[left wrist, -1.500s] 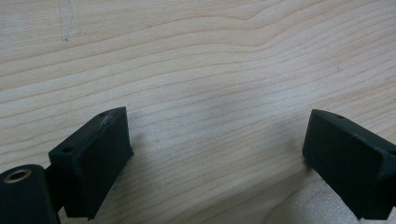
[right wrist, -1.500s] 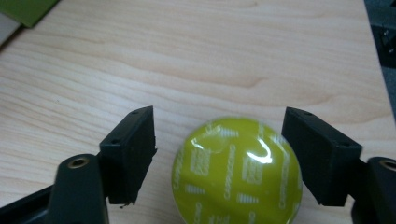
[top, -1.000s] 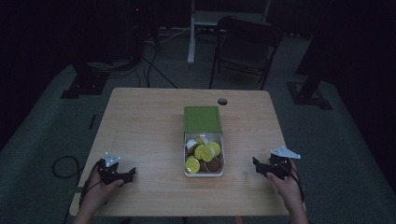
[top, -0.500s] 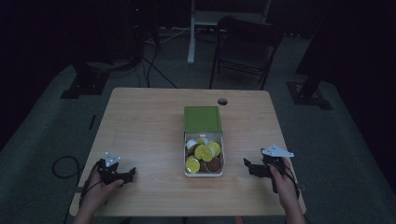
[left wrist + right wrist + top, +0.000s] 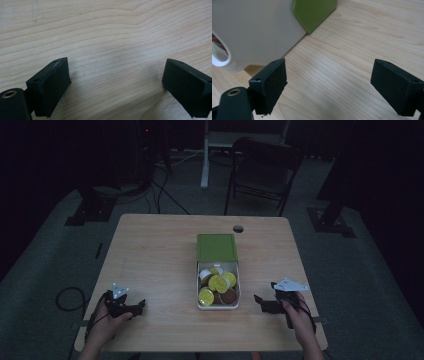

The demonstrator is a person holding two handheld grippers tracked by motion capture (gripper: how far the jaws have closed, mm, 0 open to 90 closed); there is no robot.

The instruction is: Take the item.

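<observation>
Box (image 5: 218, 297) of white plastic sits near the middle of the table (image 5: 150, 255), closer to the front edge than the far one, with its green lid (image 5: 216, 247) slid back toward the far edge so the front half is uncovered. Inside lie small round cups (image 5: 216, 285), yellow-topped, white and brown.

Right gripper (image 5: 265, 304) rests by the front right corner, just beside the box's right wall but apart from it, jaws pointing at that wall. They stand wide apart with nothing between them and have just been opening. In the right gripper view (image 5: 324, 82) the white wall (image 5: 257, 32) rises ahead and to the left, past the left jaw, with a corner of the green lid (image 5: 314, 12) behind it; bare wood lies between the 2 jaws.

Left gripper (image 5: 136, 307) lies near the front left corner, well apart from the box, jaws aimed toward it across bare table. In the left gripper view (image 5: 115, 82) its 2 jaws are spread wide over plain wood grain (image 5: 112, 37), holding nothing.

Each gripper is held by 1 hand coming in over the front edge.
</observation>
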